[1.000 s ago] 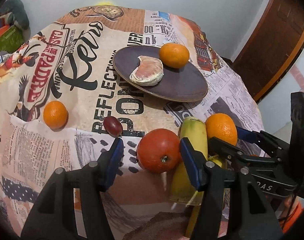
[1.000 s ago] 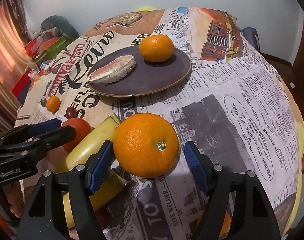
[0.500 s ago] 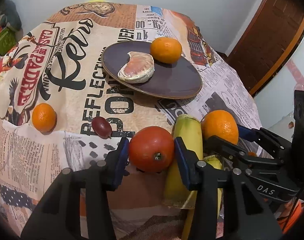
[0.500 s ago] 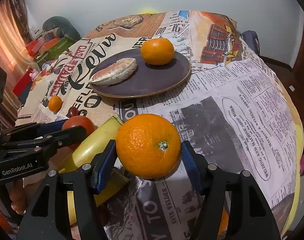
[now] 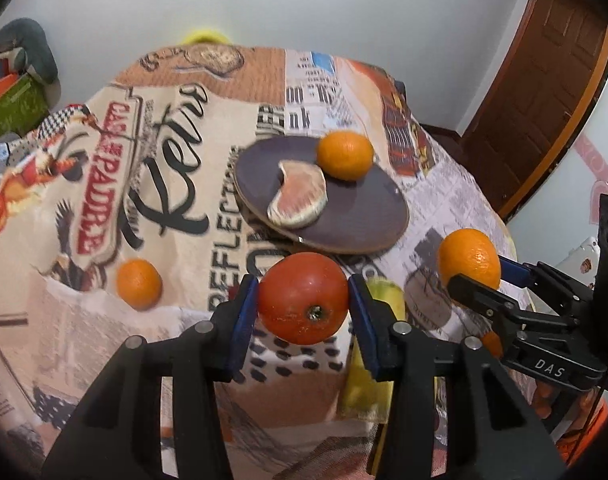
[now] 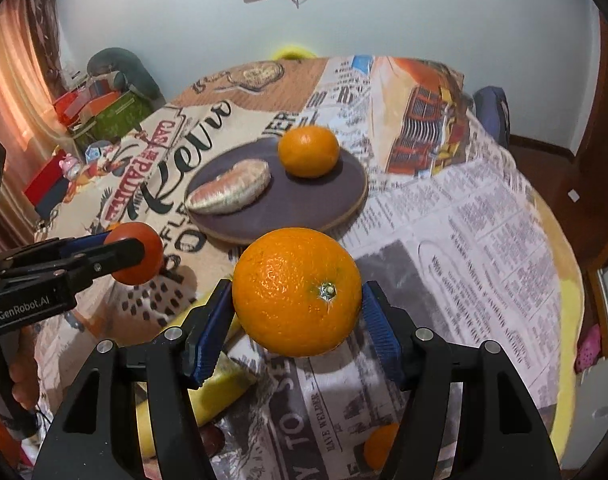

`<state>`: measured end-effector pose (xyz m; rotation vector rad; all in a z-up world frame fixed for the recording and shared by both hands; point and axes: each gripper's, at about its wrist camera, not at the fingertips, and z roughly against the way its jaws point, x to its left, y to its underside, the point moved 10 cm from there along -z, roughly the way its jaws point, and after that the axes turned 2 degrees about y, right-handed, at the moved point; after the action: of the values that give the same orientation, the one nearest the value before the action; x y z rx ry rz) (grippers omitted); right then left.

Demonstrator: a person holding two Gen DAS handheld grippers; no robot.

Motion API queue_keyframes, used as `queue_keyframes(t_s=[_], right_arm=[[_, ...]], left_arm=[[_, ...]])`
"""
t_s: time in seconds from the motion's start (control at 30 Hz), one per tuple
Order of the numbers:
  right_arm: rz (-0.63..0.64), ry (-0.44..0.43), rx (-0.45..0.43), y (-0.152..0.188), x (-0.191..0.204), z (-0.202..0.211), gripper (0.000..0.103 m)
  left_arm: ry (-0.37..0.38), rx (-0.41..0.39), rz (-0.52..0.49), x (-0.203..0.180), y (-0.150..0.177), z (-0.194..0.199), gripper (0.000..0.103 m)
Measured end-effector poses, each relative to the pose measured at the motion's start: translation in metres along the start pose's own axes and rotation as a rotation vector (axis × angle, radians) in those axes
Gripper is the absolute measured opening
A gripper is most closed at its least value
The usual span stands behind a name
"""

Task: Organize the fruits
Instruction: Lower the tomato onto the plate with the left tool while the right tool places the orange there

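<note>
My left gripper point(image 5: 302, 303) is shut on a red tomato point(image 5: 304, 294) and holds it clear of the tablecloth; the tomato point(image 6: 145, 258) also shows in the right wrist view. My right gripper point(image 6: 297, 312) is shut on a large orange point(image 6: 297, 292), also off the table. That orange point(image 5: 468, 254) appears at the right of the left wrist view. Beyond both lies a dark round plate point(image 5: 356, 222) with a mandarin point(image 5: 345, 155) and a peeled citrus segment point(image 5: 299, 200) on it.
A small mandarin point(image 5: 139, 283) lies on the printed tablecloth at the left. A yellow banana point(image 6: 219, 384) lies under the grippers near the front edge. Another small orange point(image 6: 380, 448) sits low at the front. Boxes point(image 6: 103, 108) stand beyond the table's left side, a wooden door point(image 5: 544, 80) at the right.
Both grippers have closed onto their fruit, the left on the tomato and the right on the large orange. Both have since risen, lifting the fruit off the cloth.
</note>
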<state>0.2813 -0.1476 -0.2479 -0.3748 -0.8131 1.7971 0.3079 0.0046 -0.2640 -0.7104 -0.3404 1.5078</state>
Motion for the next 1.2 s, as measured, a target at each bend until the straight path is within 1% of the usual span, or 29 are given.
queue_keyframes(t_s=[0.23, 0.43, 0.63, 0.87, 1.03, 1.2], right_arm=[[0.016, 0.004, -0.059, -0.03, 0.002, 0.007, 0.061], [0.009, 0.006, -0.1, -0.051, 0.0, 0.006, 0.061], [0.004, 0.01, -0.112, -0.065, -0.004, -0.004, 0.061], [0.003, 0.014, -0.119, -0.08, -0.008, -0.018, 0.061], [0.002, 0.021, -0.105, -0.086, -0.013, -0.035, 0.061], [0.004, 0.037, -0.083, -0.088, -0.019, -0.053, 0.061]], left_arm=[[-0.016, -0.055, -0.011, 0.006, -0.026, 0.012, 0.045], [-0.023, -0.089, -0.018, 0.009, -0.047, 0.012, 0.045], [-0.027, -0.1, -0.036, 0.01, -0.062, 0.002, 0.045], [-0.02, -0.094, -0.023, 0.015, -0.074, -0.019, 0.045], [-0.018, -0.094, -0.016, 0.022, -0.084, -0.033, 0.045], [-0.033, -0.096, -0.021, 0.029, -0.096, -0.047, 0.045]])
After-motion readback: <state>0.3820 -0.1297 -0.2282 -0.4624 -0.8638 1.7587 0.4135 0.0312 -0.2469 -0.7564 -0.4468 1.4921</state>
